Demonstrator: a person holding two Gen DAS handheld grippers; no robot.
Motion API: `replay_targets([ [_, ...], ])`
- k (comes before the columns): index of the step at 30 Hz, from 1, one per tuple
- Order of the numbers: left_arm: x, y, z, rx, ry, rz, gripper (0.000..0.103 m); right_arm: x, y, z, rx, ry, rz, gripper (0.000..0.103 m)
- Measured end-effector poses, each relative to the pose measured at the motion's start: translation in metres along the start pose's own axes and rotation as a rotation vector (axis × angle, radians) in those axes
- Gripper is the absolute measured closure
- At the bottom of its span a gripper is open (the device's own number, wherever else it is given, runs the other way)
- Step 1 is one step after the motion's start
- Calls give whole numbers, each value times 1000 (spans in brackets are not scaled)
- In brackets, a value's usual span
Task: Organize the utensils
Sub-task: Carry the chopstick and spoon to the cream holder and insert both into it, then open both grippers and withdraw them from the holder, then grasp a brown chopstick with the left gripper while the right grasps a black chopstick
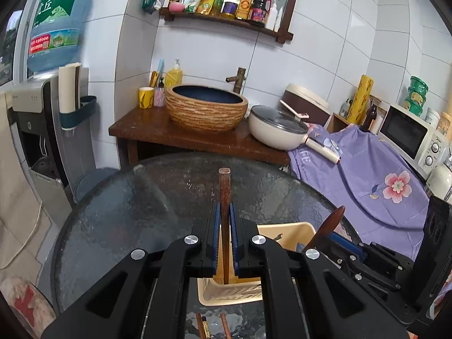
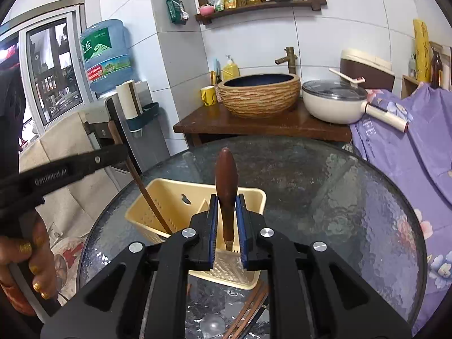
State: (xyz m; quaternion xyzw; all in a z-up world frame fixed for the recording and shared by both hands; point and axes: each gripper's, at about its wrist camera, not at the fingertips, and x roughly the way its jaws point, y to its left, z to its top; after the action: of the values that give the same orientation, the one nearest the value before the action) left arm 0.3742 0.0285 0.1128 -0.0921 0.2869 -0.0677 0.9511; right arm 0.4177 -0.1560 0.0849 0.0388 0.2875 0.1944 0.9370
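My left gripper (image 1: 224,206) is shut on a brown chopstick (image 1: 225,186) that stands upright, its lower end inside the cream utensil basket (image 1: 293,230) on the round glass table (image 1: 127,197). In the right wrist view, my right gripper (image 2: 226,197) is shut on a wooden-handled utensil (image 2: 225,175). The utensil's lower end dips into the basket (image 2: 169,189) and its working end is hidden. The left gripper (image 2: 113,155) reaches in from the left, and its chopstick (image 2: 147,197) leans into the basket's left compartment. The basket has a divider.
More chopsticks (image 2: 248,310) lie on the glass under the grippers. Behind the table stand a wooden counter (image 1: 147,130) with a woven basin (image 1: 206,107) and a lidded pan (image 1: 276,130). A purple floral cloth (image 1: 381,169) lies right, a water dispenser (image 1: 36,107) left. A hand (image 2: 34,265) grips the left tool.
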Motion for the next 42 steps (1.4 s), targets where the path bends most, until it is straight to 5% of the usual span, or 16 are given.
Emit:
replay_targets([
  [11,1,0,-3,16,-20,16,95,8,-3,-10,11,3,-19,89],
  [13,-2,1,-4,15,-22,4,86,8,-5,-10,12,2,-13,88],
  [14,-4,1,-5,17,-32,2,73,6,-5,-10,13,-5,-14,87],
  [16,-12,1,-8,24,-65,-12,46,1,-6,-11,17,-23,-21,61],
  [18,-25,0,-13,38,-100,-38,38,-9,-4,-13,20,-57,-13,40],
  [20,-38,0,-21,42,-123,-55,30,-21,0,-16,-2,-88,-26,39],
  [22,-51,1,-33,35,-145,-55,10,-32,4,-21,-15,-104,-38,37],
  [24,-60,5,-48,27,-154,-41,6,-44,5,-29,-7,-115,-38,30],
  [33,-44,28,-136,69,77,130,9,-42,1,-112,-27,79,-170,22],
  [42,-35,32,-198,78,239,106,44,-24,-1,-179,-17,229,-209,29],
])
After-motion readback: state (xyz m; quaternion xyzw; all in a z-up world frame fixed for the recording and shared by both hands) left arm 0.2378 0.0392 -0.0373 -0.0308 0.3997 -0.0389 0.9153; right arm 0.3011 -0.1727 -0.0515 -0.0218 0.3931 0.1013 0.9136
